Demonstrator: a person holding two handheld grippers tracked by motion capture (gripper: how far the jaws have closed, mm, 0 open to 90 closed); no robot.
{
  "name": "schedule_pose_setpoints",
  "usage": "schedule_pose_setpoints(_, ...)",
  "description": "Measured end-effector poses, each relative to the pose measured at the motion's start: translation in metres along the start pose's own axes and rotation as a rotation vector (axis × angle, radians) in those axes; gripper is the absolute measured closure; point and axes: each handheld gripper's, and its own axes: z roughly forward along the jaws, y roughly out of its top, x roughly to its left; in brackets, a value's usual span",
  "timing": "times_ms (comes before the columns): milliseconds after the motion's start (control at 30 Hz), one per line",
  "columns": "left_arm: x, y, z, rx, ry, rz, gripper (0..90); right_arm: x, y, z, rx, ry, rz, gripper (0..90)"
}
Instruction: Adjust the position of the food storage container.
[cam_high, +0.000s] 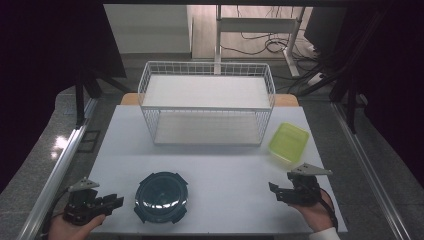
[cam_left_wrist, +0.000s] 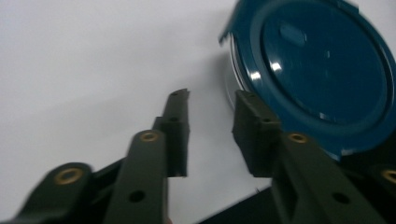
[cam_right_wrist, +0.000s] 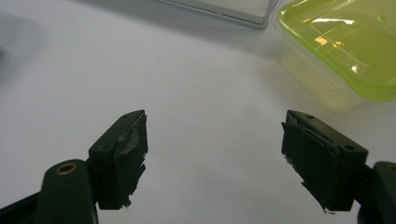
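At the lower left of the high view, the left gripper (cam_high: 116, 201) sits beside a round blue container (cam_high: 161, 197), jaws apart and gripping nothing; at lower right, the right gripper (cam_high: 274, 190) gapes wide, empty, near a green box (cam_high: 288, 142)

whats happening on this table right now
A person sits at a white table with a two-jaw tool in each hand. The left tool is beside a round dark-teal lidded container, its jaws narrowly apart with nothing between them. The right tool hangs open over bare table, near a yellow-green lidded box. A white wire shelf rack stands at the back. Neither container is held yet.
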Motion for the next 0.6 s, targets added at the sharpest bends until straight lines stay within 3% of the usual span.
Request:
schedule_pose_setpoints(67,-0.001,-0.006,0.004,0.025,-0.021,-0.001,70.6,0.0,0.0,0.0,0.004,-0.002,0.001,22.3)
schedule_pose_setpoints(200,-0.004,-0.016,0.008,0.046,-0.054,-0.013,84.6,0.0,-0.001,0.002,0.015,-0.007,0.001,22.2)
schedule_pose_setpoints(400,-0.011,-0.029,0.014,0.073,-0.081,-0.037,87.7,0.001,-0.001,0.003,0.021,-0.012,-0.004,22.2)
schedule_pose_setpoints(600,-0.015,-0.03,0.022,0.095,-0.089,-0.042,88.2,0.001,-0.001,0.005,0.029,-0.013,-0.002,22.1)
